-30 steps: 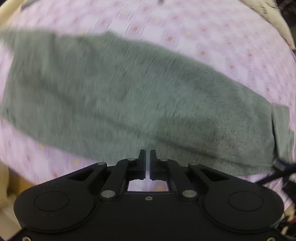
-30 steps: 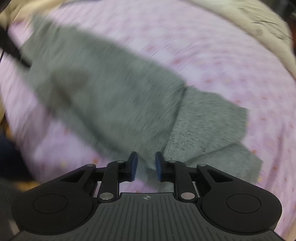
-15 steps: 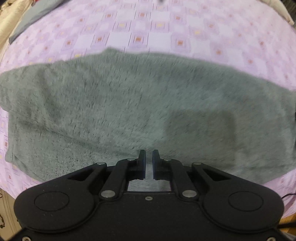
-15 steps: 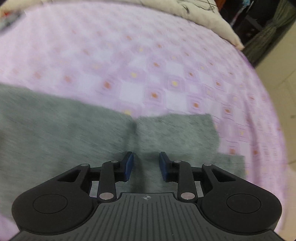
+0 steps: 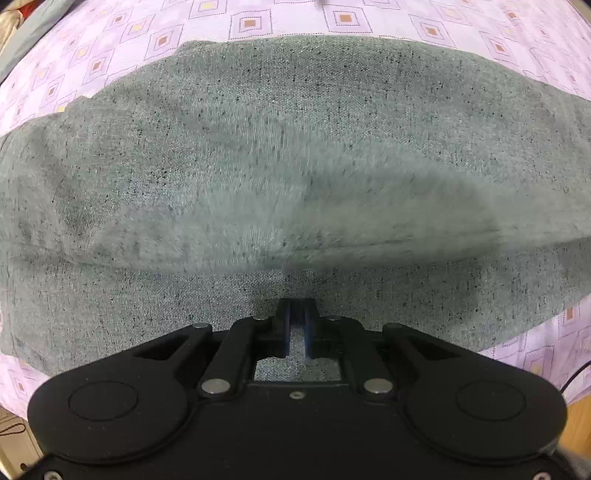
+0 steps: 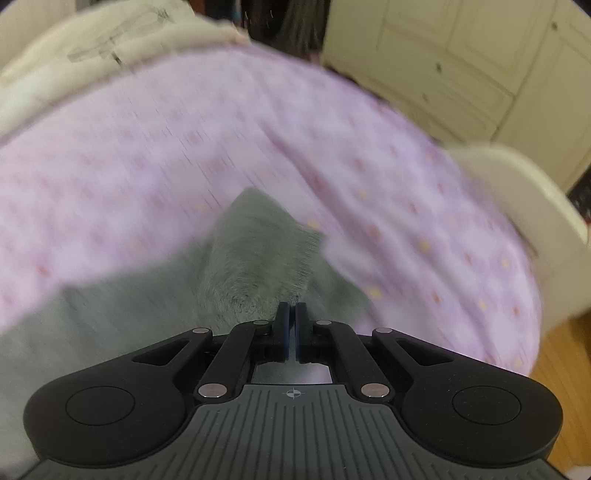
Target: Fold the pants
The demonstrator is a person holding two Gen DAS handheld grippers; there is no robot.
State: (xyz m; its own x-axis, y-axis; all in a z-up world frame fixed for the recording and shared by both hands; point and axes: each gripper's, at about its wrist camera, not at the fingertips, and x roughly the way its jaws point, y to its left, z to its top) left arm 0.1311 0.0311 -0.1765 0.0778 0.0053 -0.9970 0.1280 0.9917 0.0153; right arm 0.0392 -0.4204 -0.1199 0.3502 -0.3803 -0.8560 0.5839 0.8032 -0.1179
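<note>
At the bottom centre of the left wrist view, the left gripper (image 5: 296,317) has its jaws nearly together, pinching a fold of the grey pants (image 5: 280,155), which fill the middle of the frame. In the right wrist view, the right gripper (image 6: 291,321) is pressed together on a raised corner of the pants (image 6: 255,258) at centre. Beyond both lies the purple patterned bedsheet (image 5: 258,22), with a cream cabinet (image 6: 461,55) at upper right of the right view.

lilac patterned bed (image 5: 343,18) — grey pants (image 5: 295,155) directly on it
</note>
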